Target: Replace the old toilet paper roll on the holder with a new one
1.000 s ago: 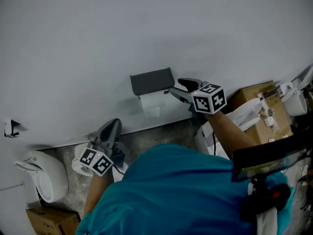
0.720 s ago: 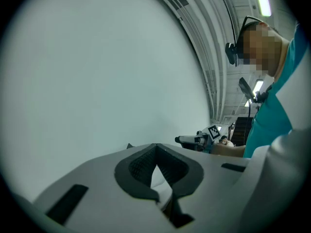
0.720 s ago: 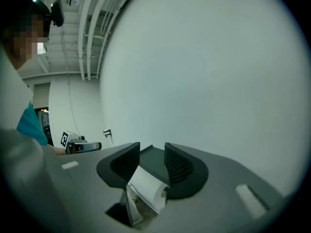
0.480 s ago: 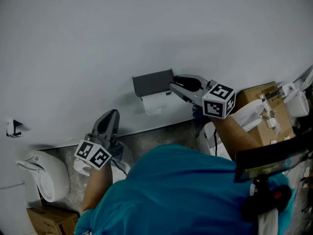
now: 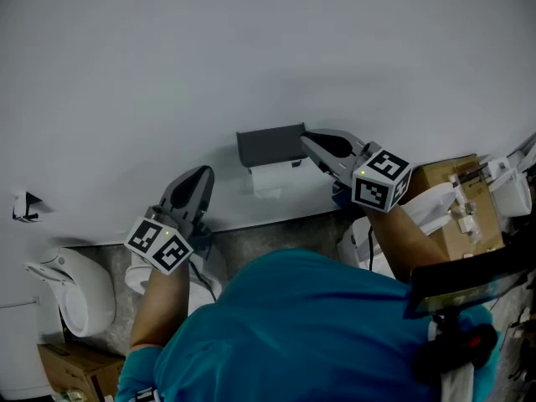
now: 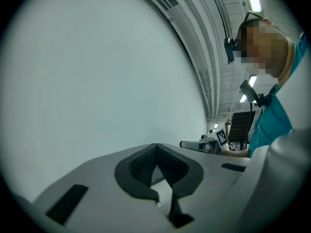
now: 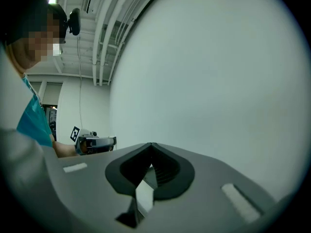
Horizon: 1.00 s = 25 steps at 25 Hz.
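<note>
A dark grey holder cover is fixed to the white wall, with the white paper roll hanging under it. My right gripper points level at the cover's right end. Its jaws have just been closing and now stand shut, tips against that end, and nothing shows between them. I cannot tell if they pinch the cover's edge. My left gripper is shut and empty, held up near the wall, left of and below the holder. Each gripper appears small in the other's view: the right gripper, the left gripper.
A white toilet stands at the lower left with a cardboard box beside it. More cardboard boxes and white items crowd the right. A small dark fitting sits on the wall at far left.
The right gripper's jaws went from wide open beside the holder to shut at the cover's right end. Both grippers rose, the left one lifting toward the wall.
</note>
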Motion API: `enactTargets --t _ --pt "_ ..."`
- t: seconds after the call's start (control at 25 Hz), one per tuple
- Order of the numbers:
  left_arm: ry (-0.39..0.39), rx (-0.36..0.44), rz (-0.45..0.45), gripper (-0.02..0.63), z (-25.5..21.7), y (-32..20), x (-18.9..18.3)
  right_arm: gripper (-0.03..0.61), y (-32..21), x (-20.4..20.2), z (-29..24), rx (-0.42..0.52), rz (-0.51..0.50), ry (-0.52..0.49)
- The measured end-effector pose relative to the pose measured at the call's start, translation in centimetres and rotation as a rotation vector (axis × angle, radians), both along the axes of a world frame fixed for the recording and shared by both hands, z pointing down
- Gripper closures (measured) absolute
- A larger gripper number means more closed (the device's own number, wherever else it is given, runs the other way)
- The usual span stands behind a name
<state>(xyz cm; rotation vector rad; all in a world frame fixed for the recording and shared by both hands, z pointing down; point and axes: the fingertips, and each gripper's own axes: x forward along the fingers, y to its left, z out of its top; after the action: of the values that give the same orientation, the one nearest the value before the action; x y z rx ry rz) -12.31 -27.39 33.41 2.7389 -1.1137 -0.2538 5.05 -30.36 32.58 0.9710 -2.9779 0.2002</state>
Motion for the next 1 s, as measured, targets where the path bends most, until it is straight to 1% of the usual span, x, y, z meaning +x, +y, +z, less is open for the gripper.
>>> enactTargets --t 0.24,0.36,0.48,0.56,0.68,1.0 --pt "-0.030 0.025 0.040 0.606 -1.8 -0.9 2.6 0.577 -0.3 -1.5 0.0 -0.002 -0.026 0.014" --pt "-0.046 0.023 0.046 0.606 -1.8 -1.3 3.4 0.577 -0.5 -2.5 0.5 -0.008 -0.042 0.026" --pt "-0.054 0.012 0.053 0.606 -1.1 -1.4 4.2 0.578 -0.4 -2.7 1.0 -0.033 -0.055 0.001" --pt "-0.058 0.002 0.054 0.606 -0.4 -1.4 4.4 0.578 -0.5 -2.9 1.5 -0.054 -0.063 -0.009" --pt "-0.057 -0.020 0.056 0.606 0.7 -1.1 4.4 0.578 -0.6 -3.0 2.5 -0.069 -0.057 0.014" --pt "-0.053 -0.036 0.050 0.606 1.4 -0.6 4.0 0.578 -0.3 -3.1 2.9 -0.064 -0.059 0.038"
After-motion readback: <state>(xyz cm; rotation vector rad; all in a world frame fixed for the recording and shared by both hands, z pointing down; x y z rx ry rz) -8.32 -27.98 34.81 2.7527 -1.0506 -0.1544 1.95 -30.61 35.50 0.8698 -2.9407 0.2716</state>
